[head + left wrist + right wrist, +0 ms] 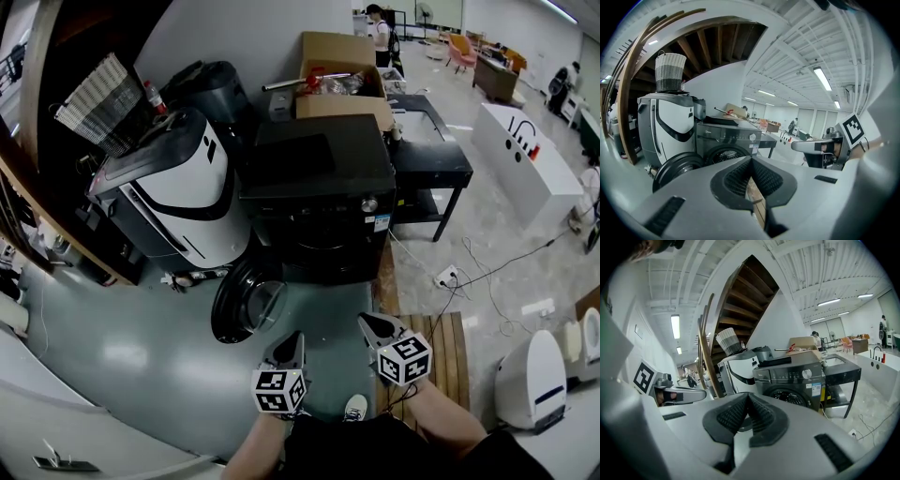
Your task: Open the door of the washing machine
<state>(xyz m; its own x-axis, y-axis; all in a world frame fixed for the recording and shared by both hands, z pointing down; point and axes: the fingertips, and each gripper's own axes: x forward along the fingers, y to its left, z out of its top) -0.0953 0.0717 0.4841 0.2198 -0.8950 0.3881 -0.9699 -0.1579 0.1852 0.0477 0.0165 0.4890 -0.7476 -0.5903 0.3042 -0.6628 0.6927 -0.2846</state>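
Washer: dark grey front-loader [319, 178], dead centre in the head view and at 12 o'clock from both claws. Its front faces 6 o'clock, straight at the person.
Door: the round door [246, 302] is already swung open on its left hinge. It hangs at 7 o'clock off the drum opening [724, 154], inner side turned toward 3 o'clock. It's a circle, so no real long axis.
Materials: boxy matte cabinet with a flat top, thick black door ring, clear bulging glass, and a shiny silver knob [369, 203].
Writing: blue-and-white sticker [379, 223] right under the knob, print too small to read. Same goes for the little logo on the panel.
Left claw [751, 161]: pinched fully together, gripping nothing, well apart from the door.
Right claw [747, 397]: same deal, squeezed closed and empty.
Neighbours: glossy white rounded appliance [178, 192] at the washer's 9 o'clock, cardboard box [342, 80] at 12, black table [431, 155] at 3.
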